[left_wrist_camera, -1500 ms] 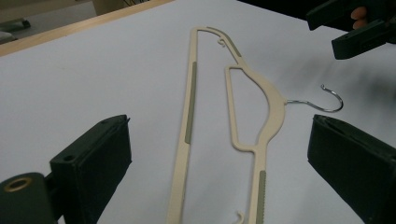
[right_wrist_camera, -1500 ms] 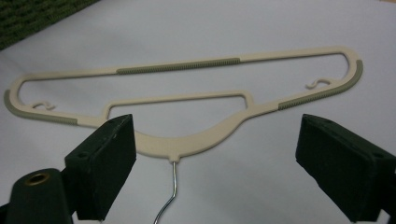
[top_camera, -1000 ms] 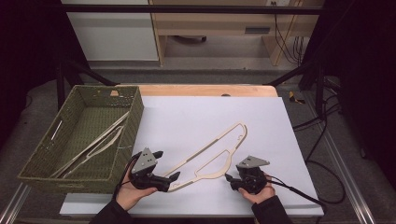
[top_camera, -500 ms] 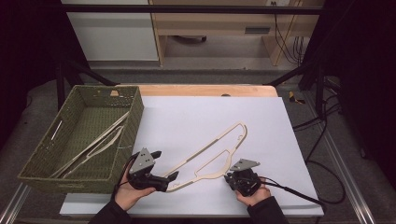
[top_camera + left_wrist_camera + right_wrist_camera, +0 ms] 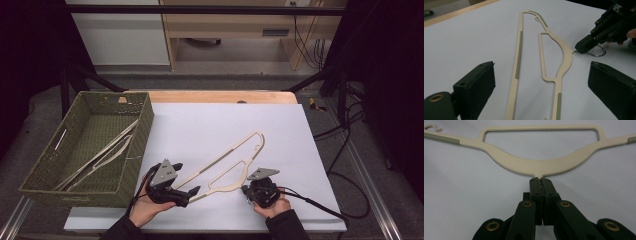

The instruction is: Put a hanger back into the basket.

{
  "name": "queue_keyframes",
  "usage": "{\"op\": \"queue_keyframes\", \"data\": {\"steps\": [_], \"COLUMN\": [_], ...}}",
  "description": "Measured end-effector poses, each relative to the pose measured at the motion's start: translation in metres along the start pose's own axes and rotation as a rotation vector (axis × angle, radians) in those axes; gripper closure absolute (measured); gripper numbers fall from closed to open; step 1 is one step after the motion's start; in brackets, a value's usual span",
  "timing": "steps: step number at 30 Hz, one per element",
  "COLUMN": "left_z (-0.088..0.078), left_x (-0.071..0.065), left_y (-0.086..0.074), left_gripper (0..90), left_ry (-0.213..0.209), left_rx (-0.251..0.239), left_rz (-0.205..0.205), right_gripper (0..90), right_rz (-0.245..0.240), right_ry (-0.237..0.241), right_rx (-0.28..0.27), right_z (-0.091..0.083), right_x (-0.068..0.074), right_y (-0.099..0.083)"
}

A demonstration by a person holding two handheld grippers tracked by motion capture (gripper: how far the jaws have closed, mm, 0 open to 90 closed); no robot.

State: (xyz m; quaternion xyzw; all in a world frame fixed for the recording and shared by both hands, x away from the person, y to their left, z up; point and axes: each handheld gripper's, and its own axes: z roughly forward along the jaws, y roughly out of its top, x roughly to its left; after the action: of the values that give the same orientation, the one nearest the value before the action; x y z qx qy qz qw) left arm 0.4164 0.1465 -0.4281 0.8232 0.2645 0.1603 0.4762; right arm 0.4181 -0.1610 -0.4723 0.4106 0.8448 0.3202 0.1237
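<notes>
Your left claw [image 5: 192,190] and right claw [image 5: 245,189] are both black, each topped with a grey three-cornered plate, and a black cable trails off from the right one. Seen up close, the jaws are blocky matte black links joined by brass-coloured rivets, with small screw holes near the tips. Your sleeves [image 5: 287,225] are dark, reaching down to the wrists.

From above my side, one camera looks forward and down on the white tabletop [image 5: 210,125]; my two tongs' cameras sit low and close, sharing the cream plastic hanger [image 5: 564,53].
</notes>
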Motion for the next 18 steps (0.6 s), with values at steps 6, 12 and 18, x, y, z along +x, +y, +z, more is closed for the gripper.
{"op": "queue_keyframes", "data": {"steps": [6, 12, 18], "left_z": [0.019, 0.050, 0.077], "left_x": [-0.006, -0.017, -0.026], "left_y": [0.008, 0.017, 0.021], "left_gripper": [9.7, 12.9, 17.7], "left_ry": [-0.035, -0.081, -0.091], "left_rx": [0.043, 0.119, 0.187], "left_rz": [0.015, 0.053, 0.128], "right_gripper": [89.7, 89.7, 89.7], "right_rz": [0.008, -0.012, -0.022], "right_ry": [0.012, 0.018, 0.015], "right_rx": [-0.011, -0.035, -0.031], "right_z": [-0.006, -0.015, -0.019], "right_x": [-0.002, -0.004, -0.003], "right_y": [0.004, 0.009, 0.012]}}
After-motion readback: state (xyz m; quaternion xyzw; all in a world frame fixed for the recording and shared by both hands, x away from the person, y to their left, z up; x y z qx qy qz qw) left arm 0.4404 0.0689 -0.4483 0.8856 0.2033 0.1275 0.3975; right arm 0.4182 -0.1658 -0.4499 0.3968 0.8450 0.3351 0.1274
